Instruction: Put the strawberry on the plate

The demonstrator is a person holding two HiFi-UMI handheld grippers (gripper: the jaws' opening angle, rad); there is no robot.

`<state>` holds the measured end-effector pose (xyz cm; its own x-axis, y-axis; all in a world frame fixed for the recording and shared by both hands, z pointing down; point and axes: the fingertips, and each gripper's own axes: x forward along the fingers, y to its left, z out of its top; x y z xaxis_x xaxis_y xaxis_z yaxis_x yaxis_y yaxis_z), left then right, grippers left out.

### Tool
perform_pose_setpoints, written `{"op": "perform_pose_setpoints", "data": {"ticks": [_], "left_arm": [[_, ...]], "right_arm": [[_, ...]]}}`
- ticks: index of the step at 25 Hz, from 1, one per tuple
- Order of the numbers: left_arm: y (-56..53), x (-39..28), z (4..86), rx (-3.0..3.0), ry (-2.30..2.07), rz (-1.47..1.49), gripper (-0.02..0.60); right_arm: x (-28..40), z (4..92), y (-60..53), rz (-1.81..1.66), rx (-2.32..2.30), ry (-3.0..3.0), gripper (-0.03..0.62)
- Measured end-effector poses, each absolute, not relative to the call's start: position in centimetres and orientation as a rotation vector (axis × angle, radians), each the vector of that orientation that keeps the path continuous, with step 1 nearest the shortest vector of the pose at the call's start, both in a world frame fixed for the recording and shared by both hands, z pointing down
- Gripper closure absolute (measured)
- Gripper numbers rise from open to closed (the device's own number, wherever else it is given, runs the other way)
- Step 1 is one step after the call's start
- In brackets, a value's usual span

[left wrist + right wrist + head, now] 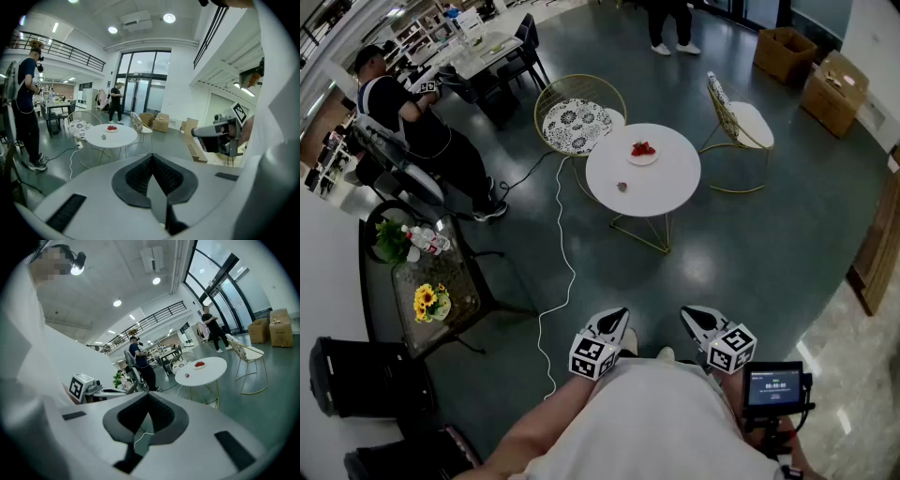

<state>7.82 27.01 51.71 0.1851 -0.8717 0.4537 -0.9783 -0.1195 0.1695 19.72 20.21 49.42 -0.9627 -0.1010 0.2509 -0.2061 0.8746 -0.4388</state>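
Both tools are held close to the person's torso, low in the head view. The left tool (pixel 614 325) and the right tool (pixel 697 319) point forward and slightly downward, each with its jaws pressed together and nothing between them. Red strawberries (pixel 642 148) lie on the plate (pixel 643 160) on the round white worktop (pixel 670 183), well apart from both tools. A small object (pixel 622 187), too small to identify, sits near the plate.
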Motion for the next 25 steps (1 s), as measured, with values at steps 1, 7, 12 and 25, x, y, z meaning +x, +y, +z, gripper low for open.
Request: {"op": "perform_pose_setpoints", "data": {"ticks": [1,7,12,25], "left_arm": [[27.7,8.0,51.6,2.042,-1.737,0.339,0.575],[29.7,8.5,51.4,2.039,-1.729,0.322,0.575],[31.1,9.2,50.7,2.041,-1.701,0.305,0.575],[37.8,6.6,50.0,2.067,-1.715,0.203,0.575]], "right_arm": [[19.9,49.4,21.0,0.704,0.23,-2.819,0.588],[19.7,49.2,23.3,0.718,0.21,-2.832,0.588],[19.5,48.0,24.4,0.731,0.229,-2.846,0.588],[17.0,47.3,31.2,0.642,0.281,-2.85,0.588]]}}
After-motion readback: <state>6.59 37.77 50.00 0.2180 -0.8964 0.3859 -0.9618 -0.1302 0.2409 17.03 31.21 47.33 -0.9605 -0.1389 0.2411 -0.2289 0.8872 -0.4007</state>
